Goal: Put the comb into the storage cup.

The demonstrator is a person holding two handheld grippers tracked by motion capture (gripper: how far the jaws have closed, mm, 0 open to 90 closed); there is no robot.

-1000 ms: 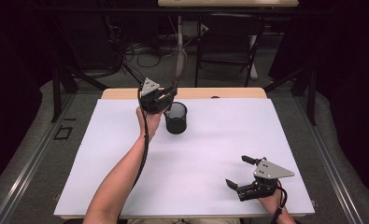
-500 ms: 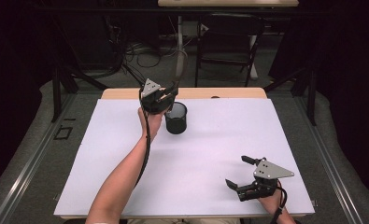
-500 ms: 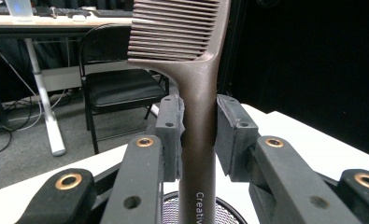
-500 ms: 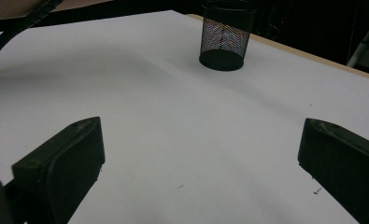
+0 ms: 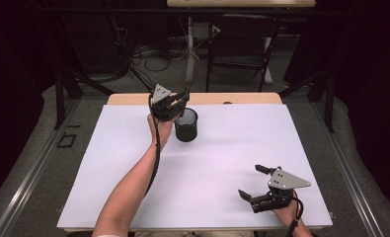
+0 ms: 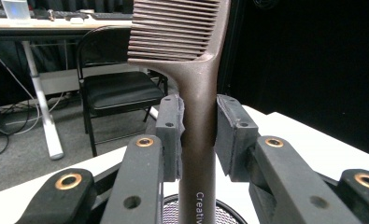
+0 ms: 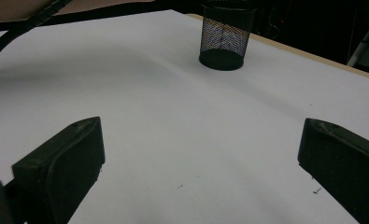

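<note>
My left gripper (image 5: 176,101) is held up at the far side of the table, shut on the handle of a brown comb (image 6: 198,70). The comb stands upright with its teeth at the top, and the pads (image 6: 170,130) press on both sides of the handle. Directly under it stands a black mesh cup (image 5: 186,126), whose rim (image 6: 170,212) shows below the jaws. Near the front right edge my right gripper (image 5: 250,180) rests low over the table, open, nothing between its fingers (image 7: 60,163). The mesh cup (image 7: 227,37) is far ahead of it.
A white sheet covers the table (image 5: 232,148), with a wooden strip (image 5: 242,98) along the far edge. Behind the table are a black folding chair (image 5: 242,44), a white desk leg and cables on the floor. Metal rails run along both sides.
</note>
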